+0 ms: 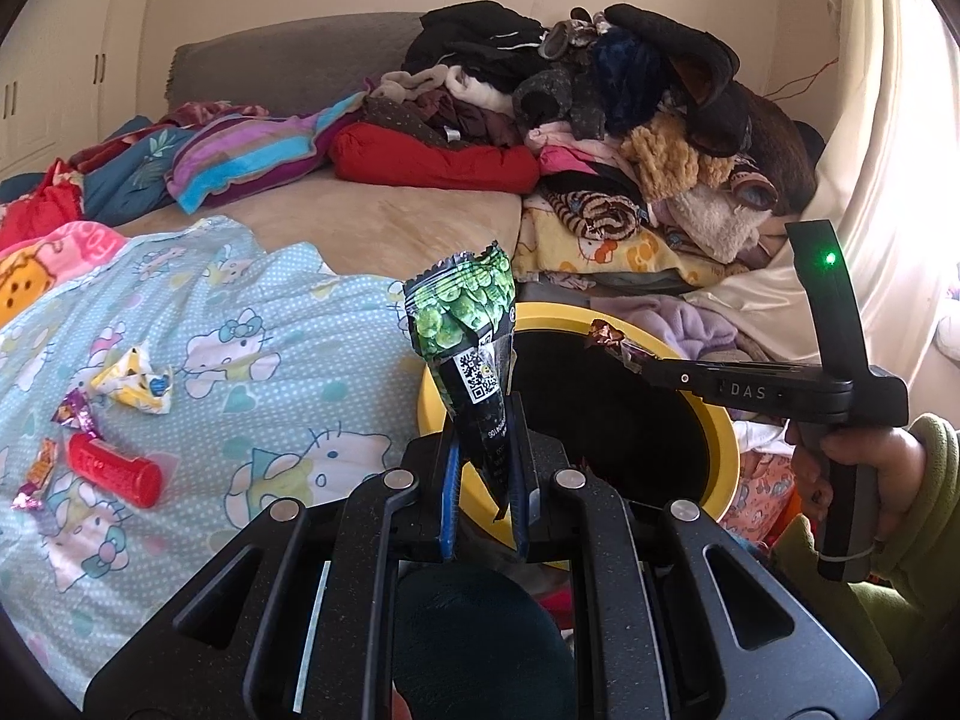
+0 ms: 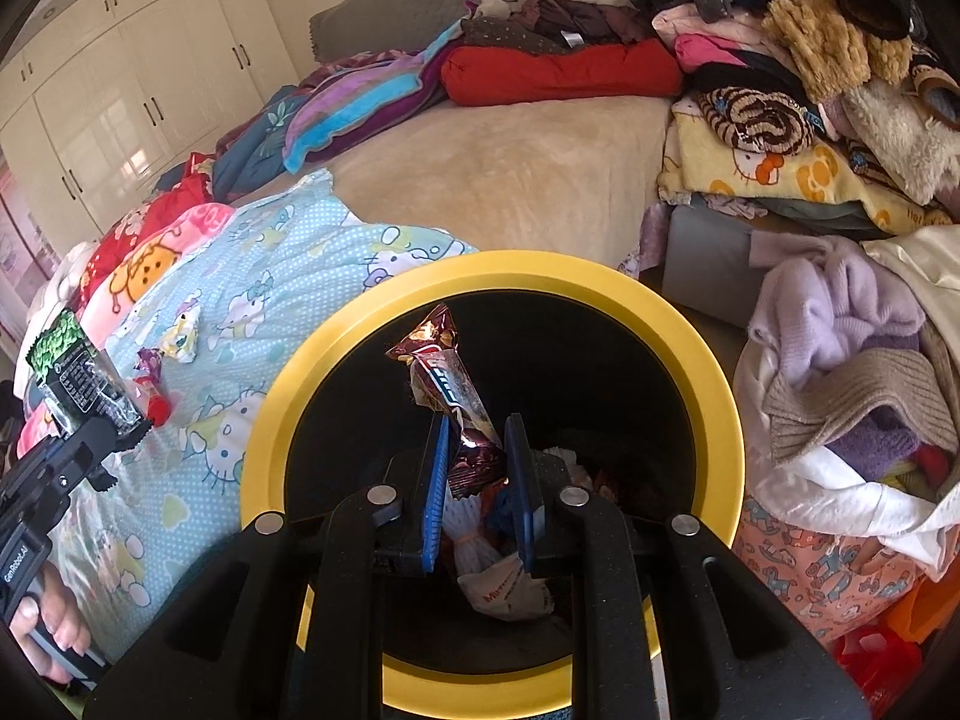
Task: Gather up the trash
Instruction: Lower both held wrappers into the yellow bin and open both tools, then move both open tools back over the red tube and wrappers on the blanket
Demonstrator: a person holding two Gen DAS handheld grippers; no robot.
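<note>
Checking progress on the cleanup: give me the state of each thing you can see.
Left claw: shut on green-black snack packet.
Right claw: shut on brown wrapper, over the bin.
Yellow-rimmed black bin: open, trash inside.
Red plastic tube: lying on the bed.

Left gripper [image 1: 486, 450] and right gripper [image 2: 477, 468] both clamped, tilted downward

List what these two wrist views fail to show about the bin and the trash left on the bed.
- Yellow-rimmed black bin: its bottom is dark in the right wrist view, and the right tongs cover part of it.
- Small crumpled wrappers on the blue cartoon-print sheet: too small to read in either view.
- Red plastic tube: partly hidden behind the green snack packet in the right wrist view.
</note>
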